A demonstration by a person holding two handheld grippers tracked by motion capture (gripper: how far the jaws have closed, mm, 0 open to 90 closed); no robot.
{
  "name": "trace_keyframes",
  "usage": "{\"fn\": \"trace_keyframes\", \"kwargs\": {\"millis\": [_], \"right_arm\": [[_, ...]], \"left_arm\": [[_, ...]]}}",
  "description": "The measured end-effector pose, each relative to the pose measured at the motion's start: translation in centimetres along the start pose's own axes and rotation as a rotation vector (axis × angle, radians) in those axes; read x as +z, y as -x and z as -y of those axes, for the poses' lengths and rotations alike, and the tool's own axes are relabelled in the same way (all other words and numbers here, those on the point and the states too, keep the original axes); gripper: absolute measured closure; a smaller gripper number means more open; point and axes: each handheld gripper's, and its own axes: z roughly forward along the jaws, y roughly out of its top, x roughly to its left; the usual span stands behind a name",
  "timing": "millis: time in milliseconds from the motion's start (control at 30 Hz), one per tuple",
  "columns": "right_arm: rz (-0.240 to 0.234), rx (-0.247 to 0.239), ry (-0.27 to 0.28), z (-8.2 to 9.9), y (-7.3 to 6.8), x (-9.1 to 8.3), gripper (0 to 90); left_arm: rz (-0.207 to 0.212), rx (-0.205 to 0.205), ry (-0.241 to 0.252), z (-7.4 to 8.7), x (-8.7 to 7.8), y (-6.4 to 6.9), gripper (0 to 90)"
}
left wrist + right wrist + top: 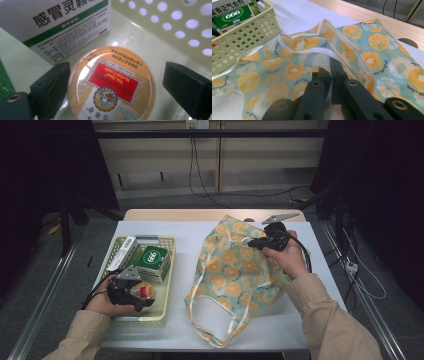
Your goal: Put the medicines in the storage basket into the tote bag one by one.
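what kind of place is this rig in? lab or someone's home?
Most likely a lab or data-collection bay, not a home. A small table under a white cover stands between dark curtains, metal floor rails run along both sides, and loose cables hang from a wall outlet behind.

From my feed: left gripper (140,296) low in the pale green basket (165,312), round tin (143,291) with a red label between its jaws, gap either side not resolvable. Green-and-white box (153,260) and a white box (123,253) behind it. Right gripper (252,241) pinching the citrus-print tote bag (234,280) near its upper edge; bag handles (216,327) lie toward the near table (165,332) edge.
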Motion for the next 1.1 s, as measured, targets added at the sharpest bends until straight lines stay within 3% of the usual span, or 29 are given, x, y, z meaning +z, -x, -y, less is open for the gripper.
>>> {"fn": "trace_keyframes", "kwargs": {"millis": [133,233,300,333,500,600,700,733,800,967,1100], "right_arm": [[0.0,-0.003,0.003,0.0,0.0,-0.1,89.8],[0.001,-0.002,0.007,0.0,0.0,-0.3,89.8],[0.002,-0.003,0.009,0.1,0.0,-0.4,89.7],[0.003,-0.004,0.009,0.1,0.0,-0.4,89.8],[0.002,0.001,0.016,0.2,0.1,-0.5,89.8],[0.003,-0.001,0.017,0.1,0.0,-0.6,89.8],[0.002,-0.001,0.018,0.2,-0.1,-0.7,89.8],[0.001,-0.001,0.018,0.2,-0.1,-0.7,89.7],[0.001,-0.003,0.019,0.2,-0.1,-0.6,89.8],[-0.002,0.0,0.018,0.3,-0.1,-0.5,89.8],[-0.001,-0.005,0.017,0.2,-0.2,-0.4,89.8]], "left_arm": [[0.014,-0.011,-0.012,0.1,0.1,0.0,14.9],[0.005,0.005,-0.036,0.1,0.2,-0.1,19.3],[-0.009,0.003,-0.039,0.1,0.2,0.0,19.8],[0.011,0.005,-0.044,0.0,0.2,-0.1,20.0],[-0.02,-0.019,-0.054,-0.3,0.2,0.0,20.4],[-0.003,-0.046,-0.025,-0.8,-0.1,0.0,20.4],[0.002,-0.047,-0.005,-1.4,-0.6,0.2,20.5],[0.022,-0.054,0.007,-1.6,-0.7,0.2,20.4],[0.014,-0.047,0.019,-2.0,-1.1,0.2,20.5],[0.043,-0.072,0.037,-3.1,-2.0,0.7,20.4],[0.047,-0.059,0.065,-4.5,-3.2,1.2,20.5]]}}
